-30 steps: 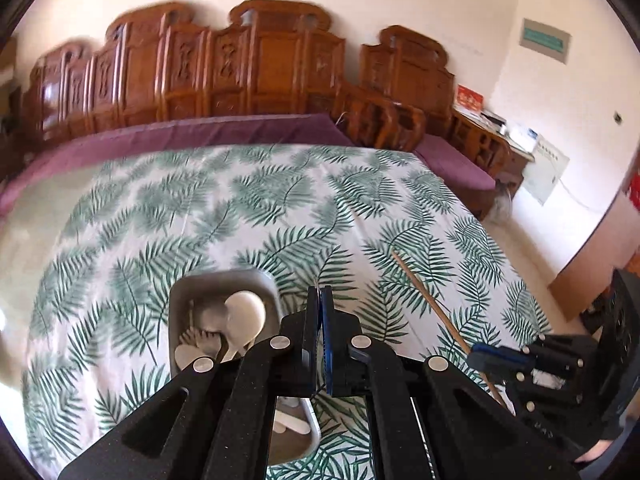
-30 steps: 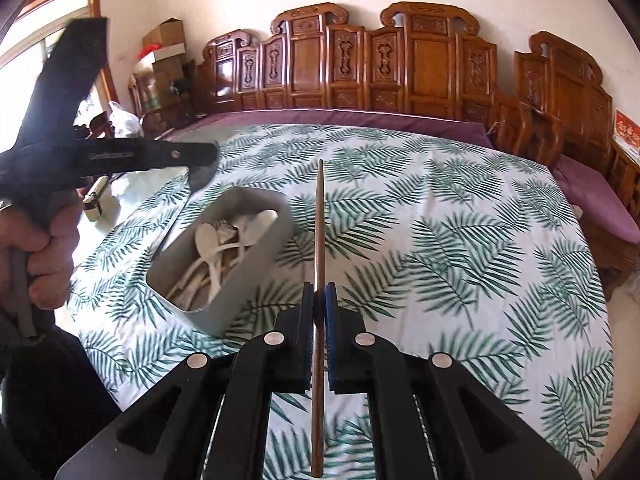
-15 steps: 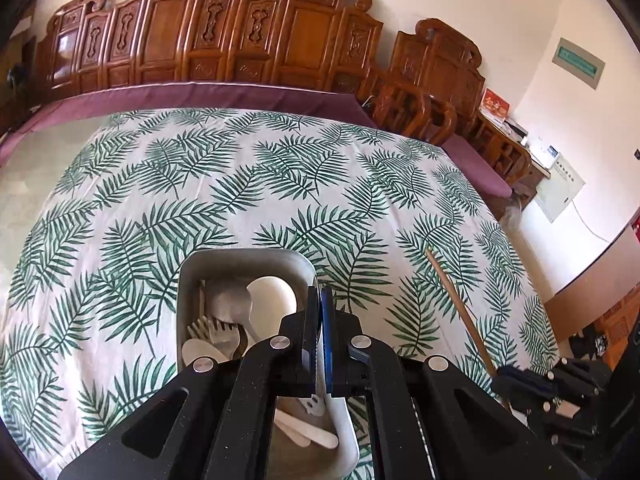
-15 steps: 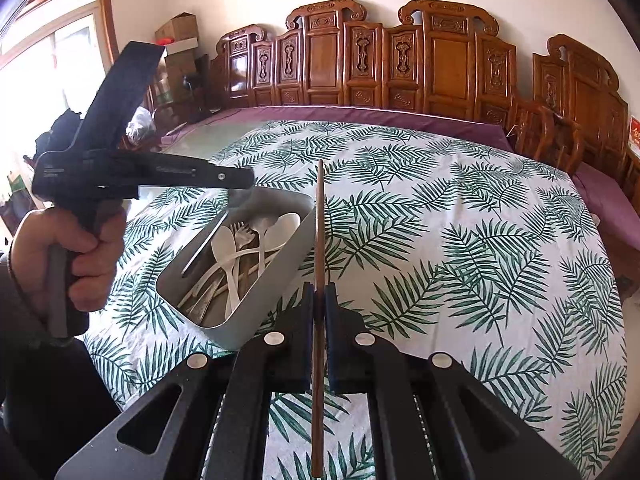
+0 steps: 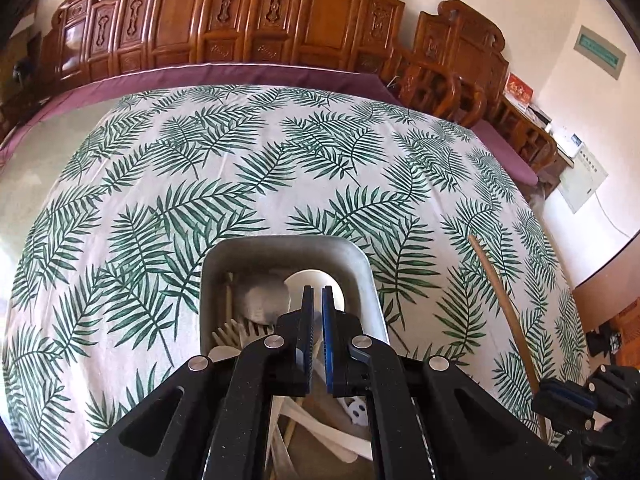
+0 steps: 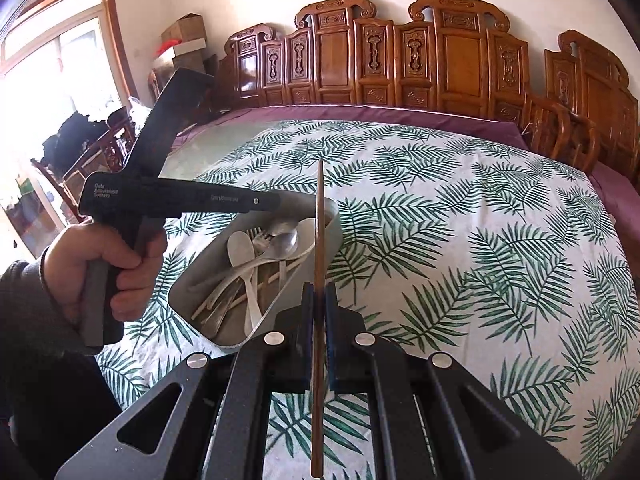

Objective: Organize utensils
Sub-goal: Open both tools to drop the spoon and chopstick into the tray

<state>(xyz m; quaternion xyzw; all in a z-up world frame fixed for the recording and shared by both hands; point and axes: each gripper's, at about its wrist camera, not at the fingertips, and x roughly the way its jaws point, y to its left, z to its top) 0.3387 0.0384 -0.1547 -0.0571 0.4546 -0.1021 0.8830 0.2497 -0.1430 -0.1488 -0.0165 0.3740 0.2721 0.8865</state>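
A grey tray lies on the palm-leaf cloth and holds white spoons, a metal spoon, a fork and thin sticks. My left gripper hangs just above the tray's middle. Only a sliver of gap shows between its blue pads, and I see nothing gripped there. A hand holds its handle. My right gripper is shut on a brown wooden chopstick, whose tip reaches past the tray's right rim.
The leaf-print tablecloth covers a wide table with a purple border at the far edge. Carved wooden chairs line the back wall. A window and stacked boxes are at the far left.
My left gripper has come down and forward over the tray, which now fills more of its view, and a thin slit shows between its pads. My right gripper has edged closer to the tray with the chopstick.
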